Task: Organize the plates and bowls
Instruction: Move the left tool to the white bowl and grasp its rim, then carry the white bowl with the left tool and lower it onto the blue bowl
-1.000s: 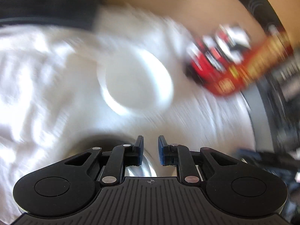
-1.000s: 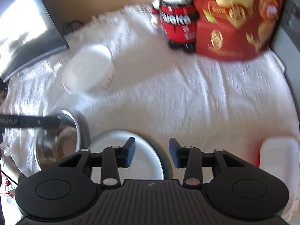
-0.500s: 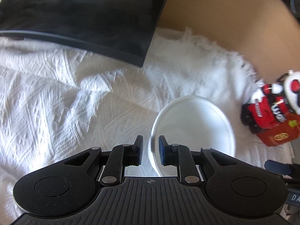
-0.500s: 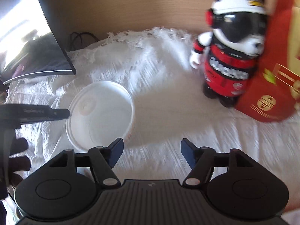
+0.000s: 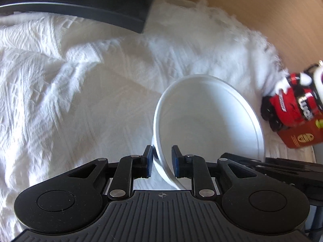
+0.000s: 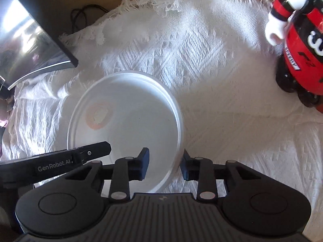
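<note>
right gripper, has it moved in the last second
Yes: the right gripper moved left, away from the bear figure, onto the white bowl, whose rim is now between its jaws.

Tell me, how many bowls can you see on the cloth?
1: a white bowl on the white cloth, left of the red toy figure, its rim between the fingers of both grippers. Others may lie outside these views.

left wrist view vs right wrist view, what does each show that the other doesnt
Only the left wrist view: the gold emblem on the red box beside the toy figure. Only the right wrist view: a black cable by the monitor and an orange mark on the white bowl. Both: bowl, cloth, monitor, toy figure, left hand-held gripper and right hand-held gripper at the bowl's rim.
</note>
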Available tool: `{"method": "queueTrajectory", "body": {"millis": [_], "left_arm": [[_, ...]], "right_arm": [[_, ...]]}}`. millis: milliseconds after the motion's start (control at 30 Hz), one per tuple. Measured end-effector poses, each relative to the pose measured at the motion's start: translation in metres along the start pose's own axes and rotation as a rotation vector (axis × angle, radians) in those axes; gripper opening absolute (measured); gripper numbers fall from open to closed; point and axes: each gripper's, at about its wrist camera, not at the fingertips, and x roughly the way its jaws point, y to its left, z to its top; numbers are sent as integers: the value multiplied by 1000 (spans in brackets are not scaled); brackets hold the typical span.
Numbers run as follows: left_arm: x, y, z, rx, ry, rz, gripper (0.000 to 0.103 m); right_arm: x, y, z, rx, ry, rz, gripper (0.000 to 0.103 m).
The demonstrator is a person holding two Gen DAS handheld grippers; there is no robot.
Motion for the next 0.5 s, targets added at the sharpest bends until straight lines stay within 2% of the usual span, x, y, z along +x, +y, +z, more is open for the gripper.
{"method": "queueTrajectory", "body": {"millis": [133,300,433,500], "left_arm": [[2,-17,-11,-9,41,-88,21],[-2,-55,-26,71,61,-159,24],[7,-84,-37,158,107,-156,24],[17,-92,-42,169,138,-156,24]], "right_arm": [[-28,-11,-15,-6,-34,-12,31],[-59,-42,-37,37,-59,-63,31],[-73,-72,-55,96,-56,-90,31],[-77,-84,-62,124,-55,-99,31]]}}
